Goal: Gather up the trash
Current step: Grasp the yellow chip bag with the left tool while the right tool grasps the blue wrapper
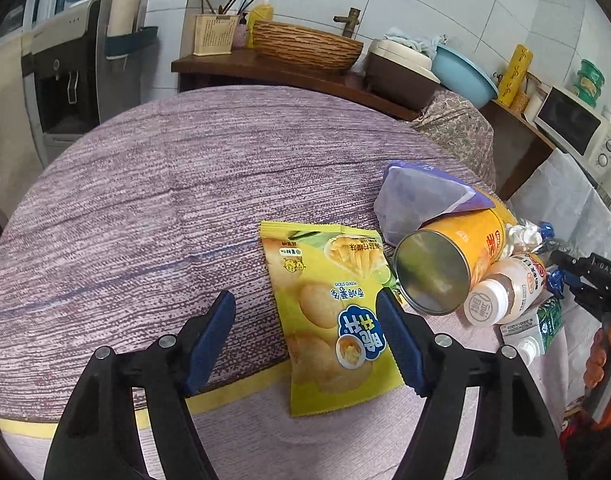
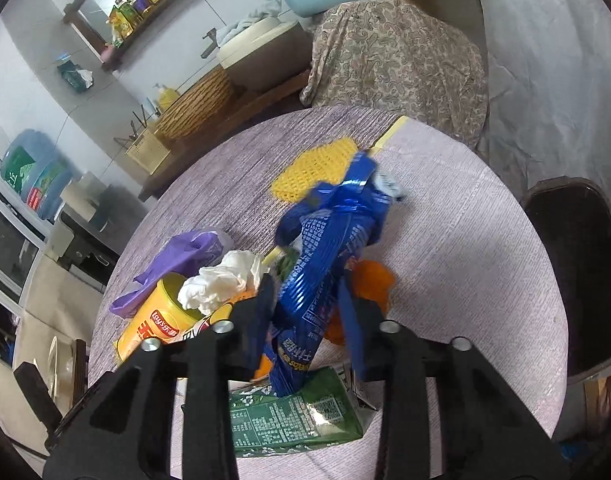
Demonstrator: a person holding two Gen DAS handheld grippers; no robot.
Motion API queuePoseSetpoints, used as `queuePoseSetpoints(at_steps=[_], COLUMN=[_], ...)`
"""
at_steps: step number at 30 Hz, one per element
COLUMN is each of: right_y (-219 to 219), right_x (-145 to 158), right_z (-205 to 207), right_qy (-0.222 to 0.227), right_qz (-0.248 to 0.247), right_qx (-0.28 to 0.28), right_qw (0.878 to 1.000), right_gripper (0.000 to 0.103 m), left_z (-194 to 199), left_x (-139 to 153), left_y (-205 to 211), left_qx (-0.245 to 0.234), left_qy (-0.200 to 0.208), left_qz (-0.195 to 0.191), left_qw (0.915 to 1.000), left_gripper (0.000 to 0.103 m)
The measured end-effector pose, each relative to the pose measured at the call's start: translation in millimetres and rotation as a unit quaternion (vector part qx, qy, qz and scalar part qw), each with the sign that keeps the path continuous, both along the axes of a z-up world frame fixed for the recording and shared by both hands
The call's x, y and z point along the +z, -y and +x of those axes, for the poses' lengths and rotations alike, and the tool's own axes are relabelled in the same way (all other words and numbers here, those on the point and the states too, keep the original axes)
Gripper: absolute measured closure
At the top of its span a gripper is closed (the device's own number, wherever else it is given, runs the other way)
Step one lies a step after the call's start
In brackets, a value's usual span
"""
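My left gripper is open just above the table, its fingers on either side of the near end of a flat yellow chip bag. Right of the bag lie a yellow chip can on its side, a purple bag, crumpled white tissue, a small white-capped bottle and a green carton. My right gripper is shut on a crumpled blue wrapper and holds it above the green carton, beside the can and tissue.
The round table has a purple cloth with a yellow band near its edge. A yellow knitted mat and something orange lie on it. A dark bin stands right of the table. A sideboard with a basket is behind.
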State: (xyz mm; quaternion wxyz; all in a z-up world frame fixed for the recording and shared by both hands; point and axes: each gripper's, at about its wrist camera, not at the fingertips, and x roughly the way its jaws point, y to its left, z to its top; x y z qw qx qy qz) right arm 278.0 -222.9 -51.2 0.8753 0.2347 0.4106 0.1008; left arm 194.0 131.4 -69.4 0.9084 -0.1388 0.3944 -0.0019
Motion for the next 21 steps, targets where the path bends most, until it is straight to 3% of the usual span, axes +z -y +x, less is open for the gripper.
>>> queuePoseSetpoints(at_steps=[4,10,15,21], right_y=[-0.8,-10.9,-11.6,-9.3], right_x=[5.6,22.8,31.1,36.1], right_z=[-7.9,-27.6,-43.4,-52.7], right_qy=[0.025,0.082,0.113,0.127], right_qz=[-0.005,-0.054,-0.077,-0.084], right_qx=[0.011,0.026,0.028,0.029], right_qw=[1.0,0.995,0.99,0.988], right_gripper=[0.088,0.089,0.089,0.089], left_z=[2.7,6.1,9.8,2.3], left_x=[-4.3,-10.2,-18.7,-12.7], left_y=[1.3,4.8,3.6,-0.9], left_qx=[-0.01,-0.019,-0.023,-0.016], left_qy=[-0.006,-0.018,-0.031,-0.018], left_qz=[-0.016,-0.028,-0.05,-0.065], left_qw=[0.9998,0.9993,0.998,0.9976], left_gripper=[0.031,0.041,0.066,0.081])
